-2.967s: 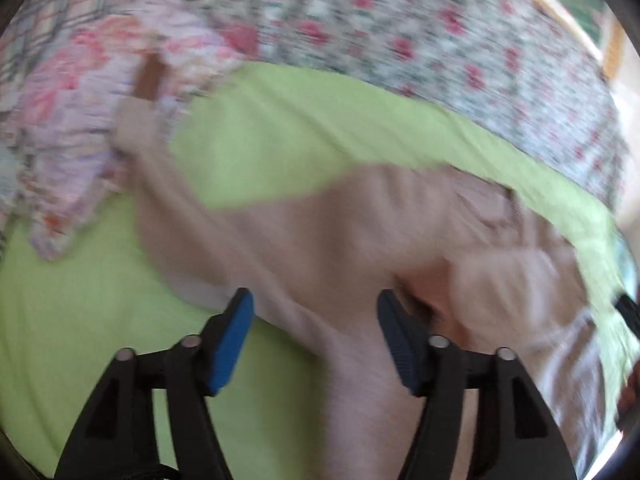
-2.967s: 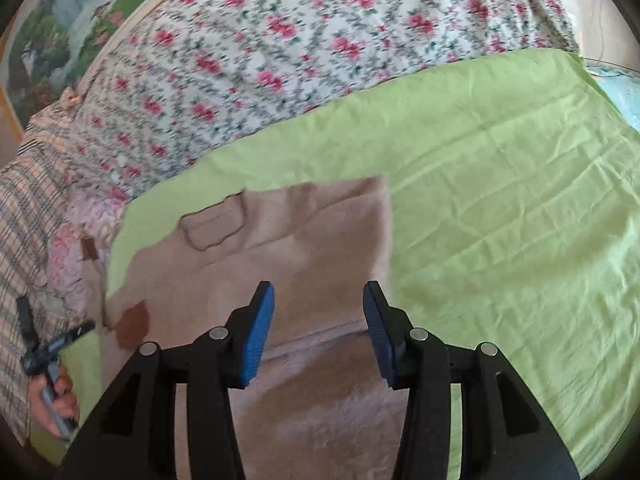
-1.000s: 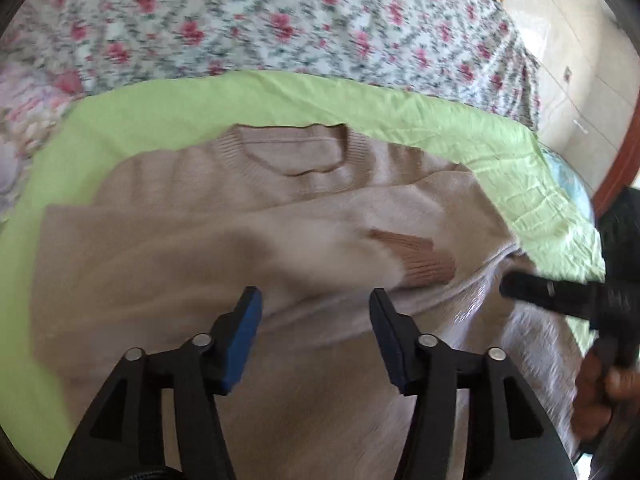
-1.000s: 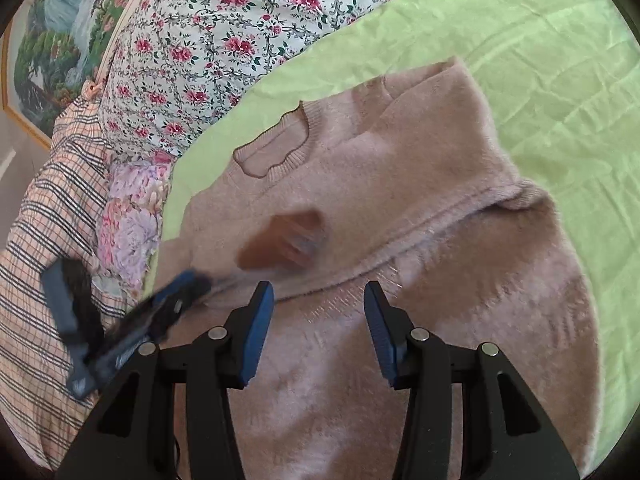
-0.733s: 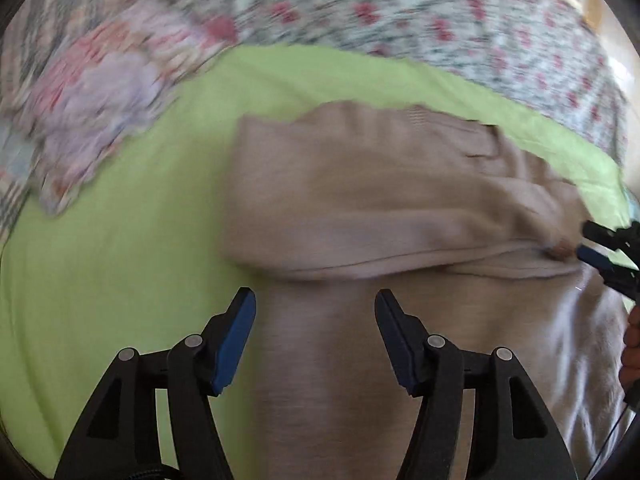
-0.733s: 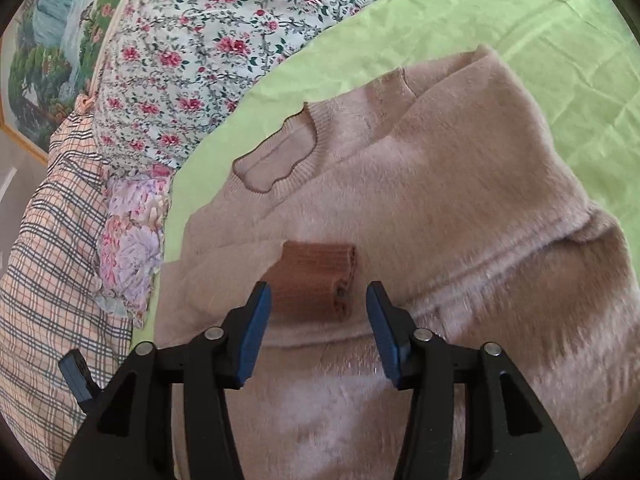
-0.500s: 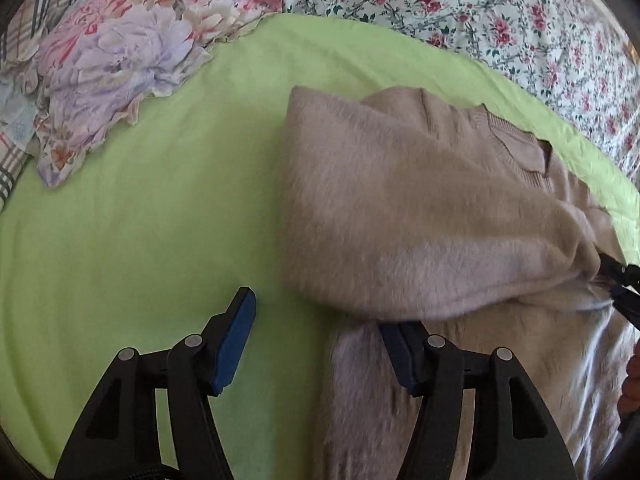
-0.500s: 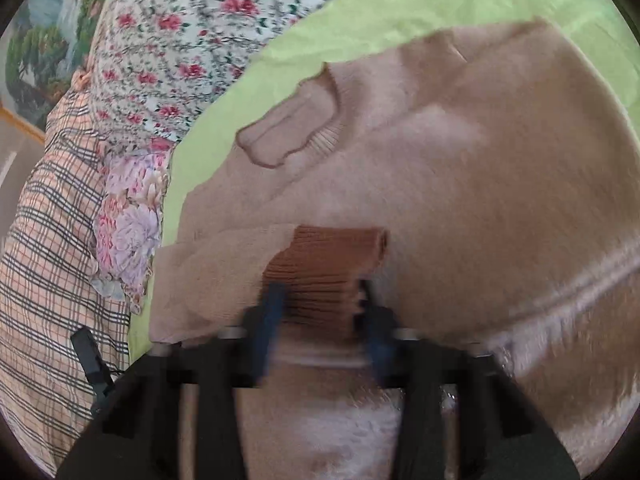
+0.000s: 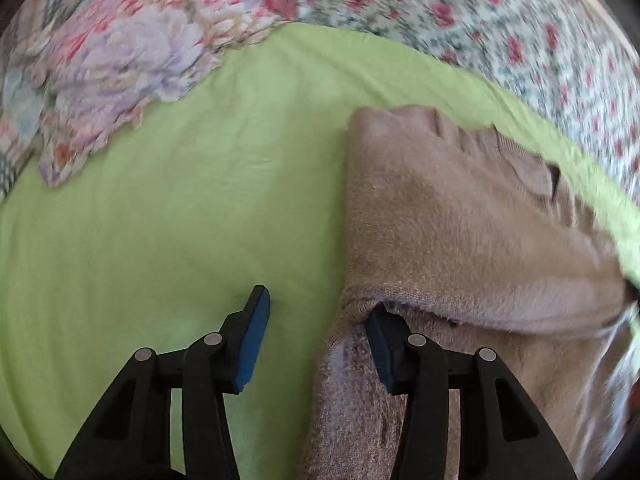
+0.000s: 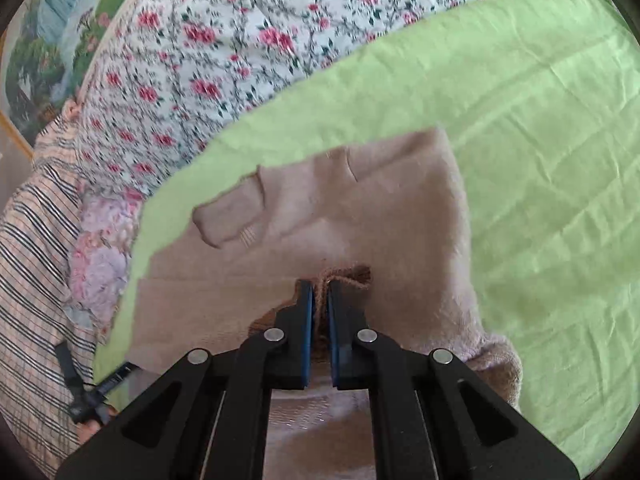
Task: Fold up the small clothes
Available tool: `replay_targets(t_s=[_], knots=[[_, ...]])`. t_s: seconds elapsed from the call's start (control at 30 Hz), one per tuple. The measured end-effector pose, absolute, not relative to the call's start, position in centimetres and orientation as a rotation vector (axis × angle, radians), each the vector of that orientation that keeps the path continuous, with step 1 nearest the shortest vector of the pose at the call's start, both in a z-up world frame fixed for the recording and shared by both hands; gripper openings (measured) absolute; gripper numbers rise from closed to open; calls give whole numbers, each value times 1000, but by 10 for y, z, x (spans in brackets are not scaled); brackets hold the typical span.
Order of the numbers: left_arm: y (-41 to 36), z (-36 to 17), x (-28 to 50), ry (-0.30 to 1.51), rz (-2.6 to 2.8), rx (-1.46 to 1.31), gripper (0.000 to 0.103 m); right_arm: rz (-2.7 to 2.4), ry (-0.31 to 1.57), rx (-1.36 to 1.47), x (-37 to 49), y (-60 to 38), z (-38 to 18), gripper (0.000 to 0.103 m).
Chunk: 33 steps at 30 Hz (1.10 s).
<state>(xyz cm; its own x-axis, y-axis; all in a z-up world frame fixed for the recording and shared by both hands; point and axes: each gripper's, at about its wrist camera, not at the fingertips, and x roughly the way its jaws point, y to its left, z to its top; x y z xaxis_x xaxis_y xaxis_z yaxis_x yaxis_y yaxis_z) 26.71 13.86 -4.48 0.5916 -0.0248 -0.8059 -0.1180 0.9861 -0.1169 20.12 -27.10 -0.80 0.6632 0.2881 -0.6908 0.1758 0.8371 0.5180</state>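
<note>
Grippers, two, black-framed with blue pads, each hand-held and angled down toward the bed.

Left gripper (image 9: 316, 334): tilted downward at the left edge of the garment. Jaws part open and lately closing; the left pad (image 9: 251, 344) lies over bare sheet, the right pad (image 9: 380, 346) is tucked under the fold where the sleeve crosses the body. The garment's side edge runs between the two pads, but they do not press on it.

Right gripper (image 10: 320, 312): pointed down over the middle of the garment, jaws drawn nearly together and clamped on the darker brown ribbed cuff (image 10: 352, 274) of the folded-in sleeve. Cuff fabric bunches up between and just beyond the pad tips.

Beige fuzzy knit sweater (image 10: 380, 216): lies flat on the lime-green bed sheet (image 10: 540, 120), neckline (image 10: 228, 216) toward the far side. One sleeve is folded across the chest, its cuff near the centre. Pile soft and slightly matted; the lower body nearest the cameras looks paler. In the left wrist view the folded sleeve forms a thick band (image 9: 460, 240) across the body; the right part of that view is blurred.

Surroundings: white quilt with red rose print (image 10: 240, 40) beyond the sheet; pastel floral ruffled cushion (image 9: 120, 52) at the sheet's far left corner; checked pink-and-dark fabric (image 10: 32, 280) at the left edge of the right wrist view.
</note>
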Motion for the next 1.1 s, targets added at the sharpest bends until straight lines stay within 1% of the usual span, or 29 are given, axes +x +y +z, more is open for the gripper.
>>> replay_targets(t_s=[0.1, 0.13, 0.2, 0.23, 0.27, 0.3, 0.33, 0.37, 0.43, 0.5, 0.53, 0.57, 0.6, 0.63, 0.73, 0.77, 0.8, 0.87, 0.97, 1.0, 1.1], knots=[[148, -47, 266, 945, 42, -229, 48, 64, 864, 584, 202, -269, -12, 8], [146, -47, 266, 948, 35, -216, 48, 68, 875, 597, 202, -269, -14, 11], [146, -41, 262, 949, -7, -212, 48, 80, 894, 620, 202, -271, -15, 11], [148, -36, 259, 947, -50, -235, 47, 87, 889, 628, 199, -274, -14, 15], [151, -32, 256, 939, -89, -260, 47, 87, 881, 634, 197, -276, -14, 25], [154, -25, 253, 921, -135, -295, 48, 84, 870, 647, 194, -280, -13, 32], [157, -20, 252, 906, -163, -319, 49, 89, 860, 663, 192, -283, -12, 42], [159, -14, 252, 890, -187, -338, 49, 93, 857, 672, 191, -284, -12, 44], [158, -6, 259, 872, -199, -344, 54, 90, 874, 669, 195, -282, -15, 44], [148, -5, 271, 884, -194, -306, 54, 91, 904, 638, 201, -274, -18, 44], [142, -7, 277, 890, -193, -278, 54, 102, 919, 621, 205, -269, -18, 40], [132, -11, 284, 904, -184, -238, 54, 122, 936, 603, 209, -263, -17, 15], [126, -15, 288, 918, -173, -212, 54, 138, 936, 572, 212, -255, -10, 5], [119, -21, 291, 934, -154, -175, 53, 149, 907, 547, 211, -250, -1, 6], [108, -37, 295, 960, -104, -90, 54, 195, 690, 451, 193, -241, 53, 6], [109, -41, 295, 963, -99, -86, 54, 186, 670, 437, 191, -241, 59, 6], [110, -43, 295, 964, -95, -92, 55, 162, 687, 419, 193, -242, 60, 6], [111, -45, 295, 960, -88, -102, 55, 97, 788, 398, 203, -248, 39, 6], [114, -44, 294, 960, -80, -95, 56, 30, 975, 430, 217, -258, -9, 6], [114, -43, 293, 961, -78, -87, 56, 25, 987, 445, 215, -260, -14, 7], [117, -38, 285, 960, -81, -79, 56, 21, 944, 485, 200, -264, -7, 9]])
